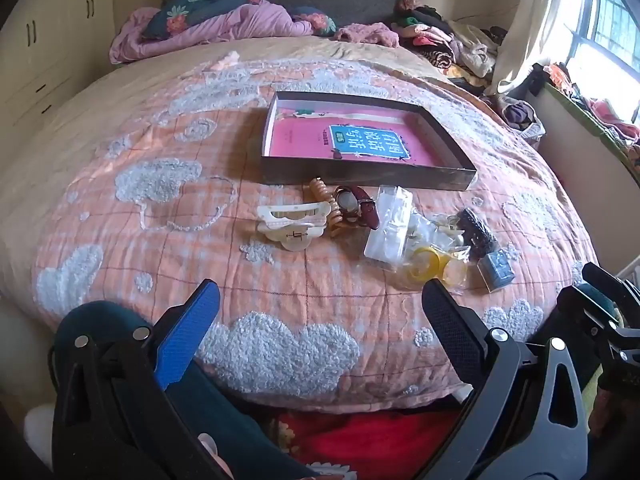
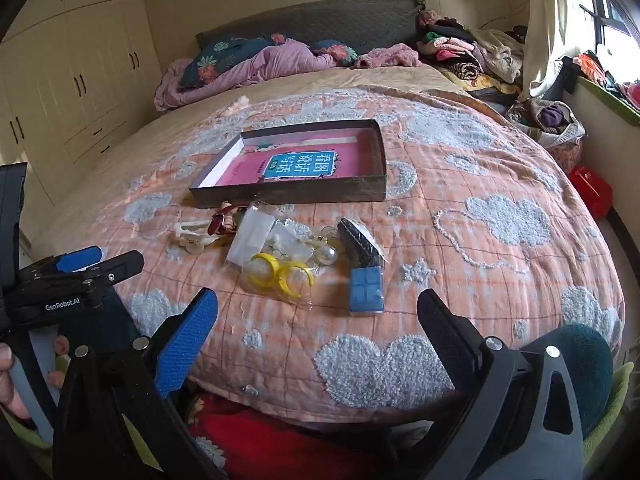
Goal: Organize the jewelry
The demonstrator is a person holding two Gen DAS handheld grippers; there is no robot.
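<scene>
Orange quilt (image 1: 160, 272) bare near bed edge, left claw (image 1: 320, 312) released, right claw (image 2: 316, 320) released, trinkets (image 2: 288, 248) beyond.

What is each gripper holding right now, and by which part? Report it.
Nothing is held. The left gripper and right gripper both have open jaws with only the bedspread showing between them.

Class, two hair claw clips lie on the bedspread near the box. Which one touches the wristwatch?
The amber-brown claw clip: it lies against the wristwatch, between it and the larger cream-white claw clip.
</scene>
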